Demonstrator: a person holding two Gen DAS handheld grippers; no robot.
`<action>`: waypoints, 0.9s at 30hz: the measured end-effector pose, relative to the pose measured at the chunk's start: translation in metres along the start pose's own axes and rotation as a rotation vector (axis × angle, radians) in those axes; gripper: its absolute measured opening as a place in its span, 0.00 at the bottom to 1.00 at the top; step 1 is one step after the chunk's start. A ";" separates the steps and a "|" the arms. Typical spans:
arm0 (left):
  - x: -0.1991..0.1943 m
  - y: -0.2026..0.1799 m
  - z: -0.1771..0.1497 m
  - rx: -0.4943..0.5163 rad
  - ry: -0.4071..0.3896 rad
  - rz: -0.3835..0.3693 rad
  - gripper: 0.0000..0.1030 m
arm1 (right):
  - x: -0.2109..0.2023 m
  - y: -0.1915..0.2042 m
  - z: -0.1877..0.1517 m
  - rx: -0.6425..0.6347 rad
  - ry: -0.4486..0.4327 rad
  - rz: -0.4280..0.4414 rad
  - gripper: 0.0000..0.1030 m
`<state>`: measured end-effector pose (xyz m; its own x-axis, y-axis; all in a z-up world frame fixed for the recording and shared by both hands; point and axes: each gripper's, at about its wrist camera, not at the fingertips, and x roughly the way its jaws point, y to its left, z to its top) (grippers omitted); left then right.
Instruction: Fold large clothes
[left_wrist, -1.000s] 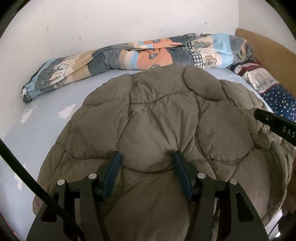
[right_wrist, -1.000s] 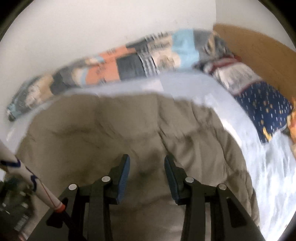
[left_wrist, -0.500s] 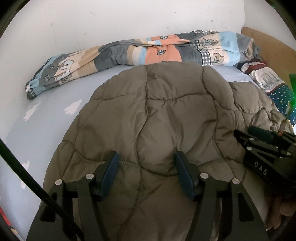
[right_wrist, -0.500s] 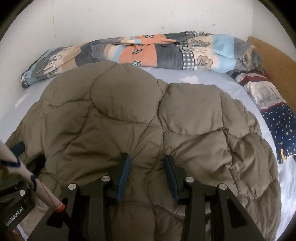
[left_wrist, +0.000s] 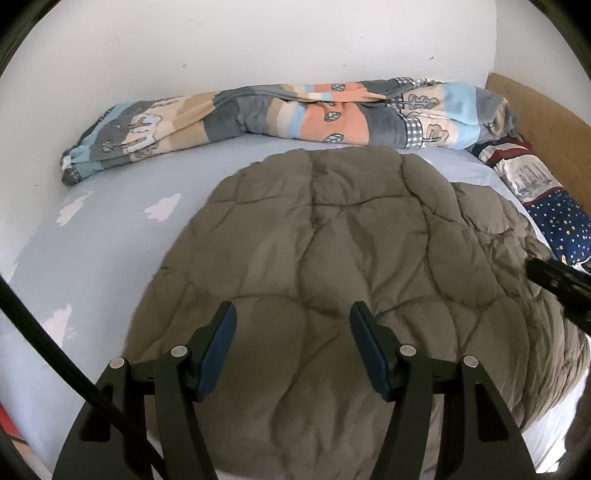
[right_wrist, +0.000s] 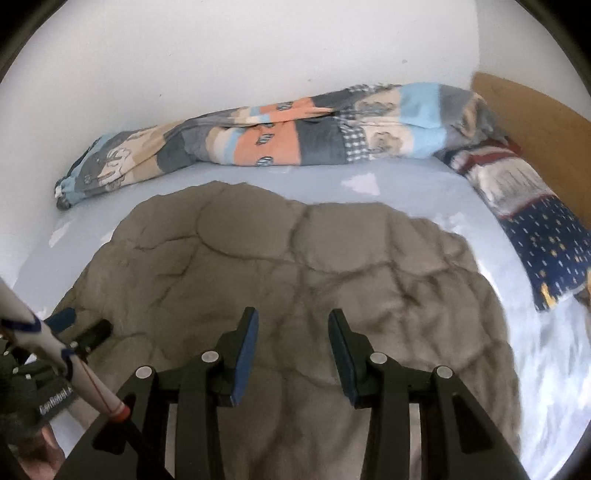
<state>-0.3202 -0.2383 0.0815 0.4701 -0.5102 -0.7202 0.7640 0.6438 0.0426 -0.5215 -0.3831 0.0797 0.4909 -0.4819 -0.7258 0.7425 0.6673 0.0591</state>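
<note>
A large olive-brown quilted coat (left_wrist: 351, 258) lies spread flat on the pale blue bed sheet (left_wrist: 92, 258). It also fills the middle of the right wrist view (right_wrist: 295, 277). My left gripper (left_wrist: 293, 317) is open and empty, hovering over the coat's near part. My right gripper (right_wrist: 291, 325) is open and empty over the coat's near edge. The right gripper's tip (left_wrist: 554, 280) shows at the right edge of the left wrist view. The left gripper (right_wrist: 79, 326) shows at the lower left of the right wrist view.
A rolled patchwork blanket (left_wrist: 277, 114) lies along the white wall at the back of the bed. A pillow with navy starred and red-white fabric (right_wrist: 532, 229) lies at the right by the wooden headboard (right_wrist: 535, 122). Bare sheet (right_wrist: 546, 369) shows right of the coat.
Both grippers have pulled back and up from the coat, so more sheet shows around it. The right gripper has moved off to the right in the left wrist view. Both stay open.
</note>
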 end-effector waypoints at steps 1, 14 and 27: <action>-0.004 0.004 -0.002 -0.005 -0.002 0.005 0.61 | -0.009 -0.011 -0.010 0.031 0.019 -0.015 0.42; 0.008 0.018 -0.039 -0.025 0.079 0.062 0.63 | -0.028 -0.030 -0.084 0.066 0.156 -0.071 0.42; 0.023 0.008 -0.050 0.000 0.051 0.101 0.65 | 0.021 -0.018 -0.093 -0.041 0.204 -0.143 0.44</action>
<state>-0.3248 -0.2166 0.0308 0.5212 -0.4131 -0.7468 0.7142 0.6902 0.1166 -0.5674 -0.3521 -0.0004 0.2768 -0.4509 -0.8485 0.7763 0.6253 -0.0790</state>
